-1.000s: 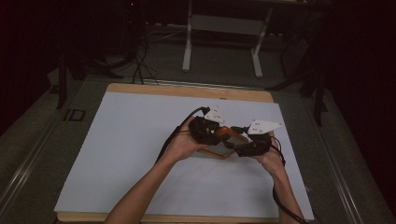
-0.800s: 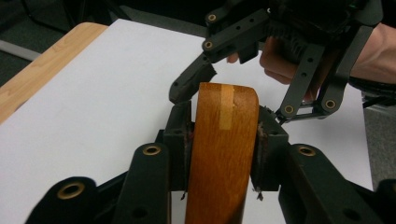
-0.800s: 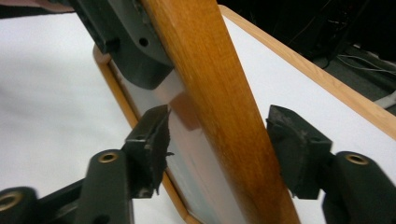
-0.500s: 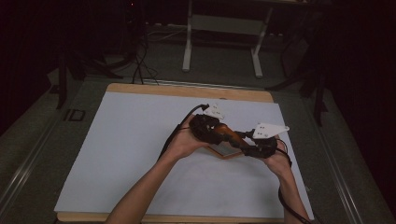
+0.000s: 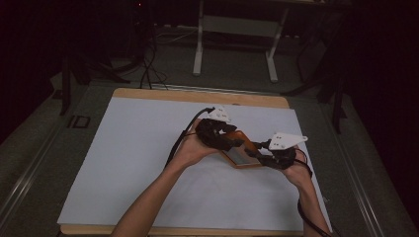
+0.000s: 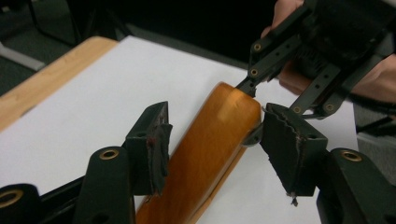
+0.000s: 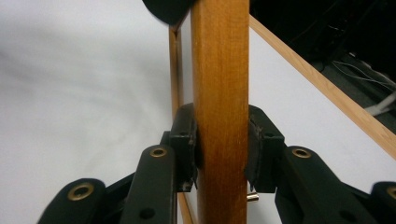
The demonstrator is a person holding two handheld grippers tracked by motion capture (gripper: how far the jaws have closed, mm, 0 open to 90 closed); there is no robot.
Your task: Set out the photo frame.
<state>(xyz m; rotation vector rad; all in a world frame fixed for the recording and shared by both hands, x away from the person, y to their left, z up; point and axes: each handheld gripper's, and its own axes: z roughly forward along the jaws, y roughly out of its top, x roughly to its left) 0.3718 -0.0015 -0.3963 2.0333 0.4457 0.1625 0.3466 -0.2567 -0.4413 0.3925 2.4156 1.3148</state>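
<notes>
Right claw pinches the wooden frame across one of its rails, pads pressed flat on both faces, rail running straight away from the claw along its own line of sight. Left claw stands spread, jaws on either side of the same frame's rounded end but apart from the wood, one pad just beside its right edge, the other with a visible gap on the left. Seen from above, frame sits low over the white-covered table, right of that table's middle, held between both hands, long axis slanting from the left claw down toward the right claw. Each claw faces the other along that axis, so the frame lies directly ahead of both and between them. Left claw is already astride the near end and likely needs only to close; any squeeze should come square to the rail, else the rounded, glossy wood may slip sideways out of the pads. Whether the frame touches the table underneath cannot be told.
</notes>
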